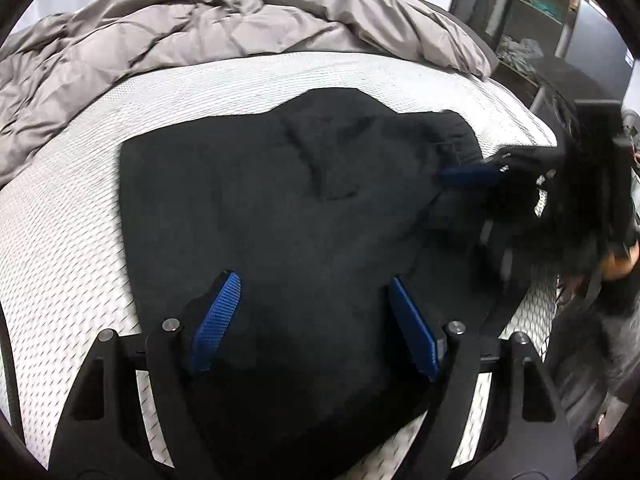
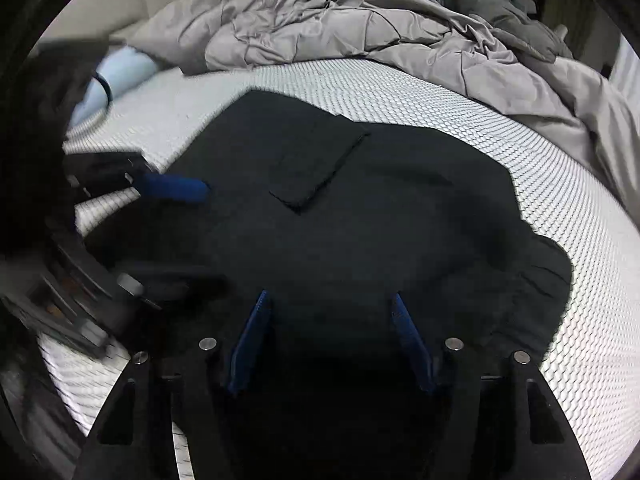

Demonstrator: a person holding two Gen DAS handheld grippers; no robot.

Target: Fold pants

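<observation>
On the white mattress [image 1: 60, 216] lie the black pants [image 1: 280, 208], folded, patch pocket [image 2: 320, 168] uppermost — grey duvet [image 1: 160, 32] bunched behind. Above the cloth my left gripper [image 1: 314, 280] and my right gripper [image 2: 330, 298] both stand spread — nothing clasped.

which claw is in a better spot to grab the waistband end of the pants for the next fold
Right, probably. The right claw sits beside the gathered waistband end of the black pants, jaws open. The left claw hangs over the opposite end.
</observation>
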